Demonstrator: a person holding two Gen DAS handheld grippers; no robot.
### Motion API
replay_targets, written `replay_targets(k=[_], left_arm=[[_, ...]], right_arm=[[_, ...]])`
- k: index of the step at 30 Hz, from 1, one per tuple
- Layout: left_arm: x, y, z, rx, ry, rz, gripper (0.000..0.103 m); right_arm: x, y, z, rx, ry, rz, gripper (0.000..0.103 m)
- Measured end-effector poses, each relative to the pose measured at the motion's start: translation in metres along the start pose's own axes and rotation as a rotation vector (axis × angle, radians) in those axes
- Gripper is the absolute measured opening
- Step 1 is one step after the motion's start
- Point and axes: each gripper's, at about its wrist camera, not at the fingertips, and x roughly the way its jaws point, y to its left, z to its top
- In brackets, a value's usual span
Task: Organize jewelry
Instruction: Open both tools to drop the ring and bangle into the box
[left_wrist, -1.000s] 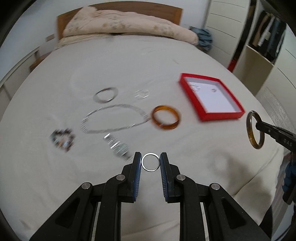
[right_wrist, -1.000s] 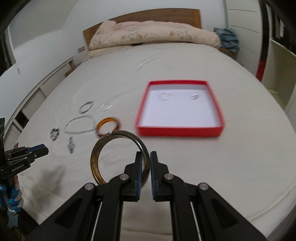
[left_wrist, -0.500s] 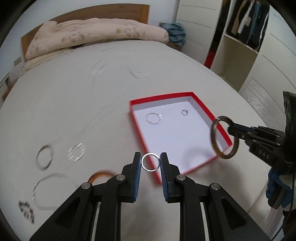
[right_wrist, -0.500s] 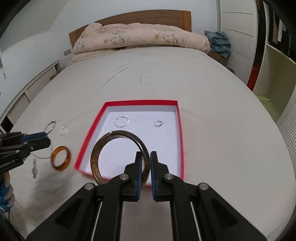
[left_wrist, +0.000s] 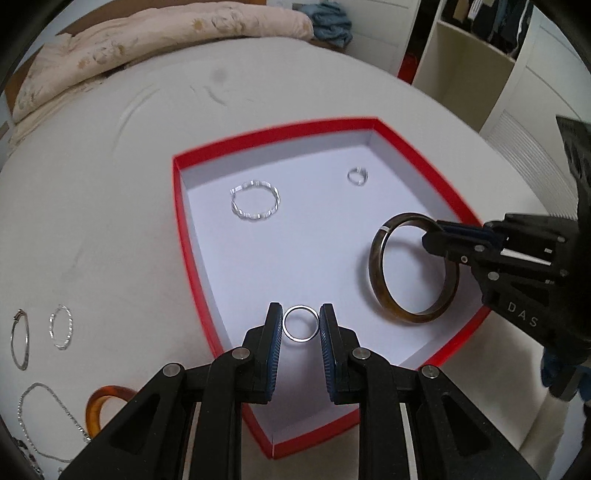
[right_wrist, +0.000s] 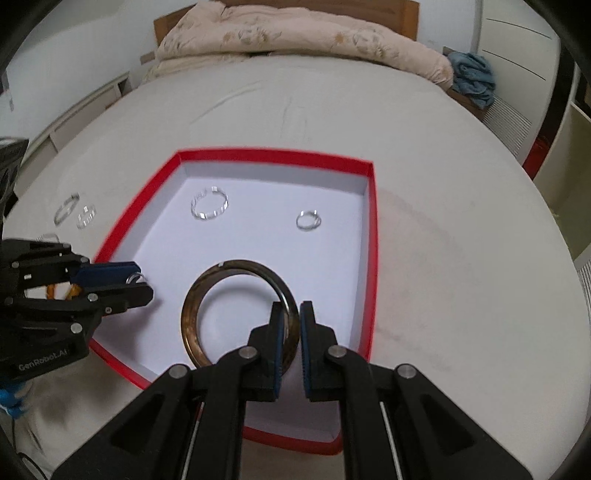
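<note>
A red box (left_wrist: 192, 236) (right_wrist: 372, 236) with a white floor lies on the bed. My left gripper (left_wrist: 301, 325) (right_wrist: 135, 278) is shut on a small silver ring (left_wrist: 301, 312) and hangs over the box's near left part. My right gripper (right_wrist: 291, 315) (left_wrist: 437, 230) is shut on a dark brown bangle (right_wrist: 190, 314) (left_wrist: 380, 277), held on edge over the box floor. Inside the box lie a wavy silver bracelet (left_wrist: 255, 203) (right_wrist: 209, 206) and a small silver ring (left_wrist: 357, 175) (right_wrist: 308, 220).
Left of the box on the sheet lie an orange bangle (left_wrist: 99, 402), a thin silver bangle (left_wrist: 20, 341), a small silver bracelet (left_wrist: 61, 326) and a silver chain (left_wrist: 48, 421). A folded quilt (right_wrist: 295, 33) lies at the headboard. Shelves (left_wrist: 476, 48) stand right of the bed.
Both grippers have swung from the loose jewelry over to the red box and sunk closer to it. Each keeps its hold, the left on the ring, the right on the bangle.
</note>
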Motion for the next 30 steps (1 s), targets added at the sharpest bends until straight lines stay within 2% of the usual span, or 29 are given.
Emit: replay_targets(k=[9,18,22,30], left_arm=[[0.005,-0.004,-0.006,0.032,-0.004,0.015,0.022],[0.006,0.001,0.001,0.003,0.002,0.002,0.022],[-0.008,0.008,0.002,-0.035,-0.022,0.0,0.039],[-0.068,0.001,0.0,-0.042,-0.103,-0.014,0.042]], right_arm=[[0.014,0.01,0.0,-0.123,0.062,-0.061,0.008],[0.004,0.008,0.001,-0.114,0.063,-0.067,0.011],[-0.016,0.003,0.001,-0.083,0.039,-0.061,0.012],[-0.074,0.008,-0.004,-0.014,-0.024,-0.058,0.012]])
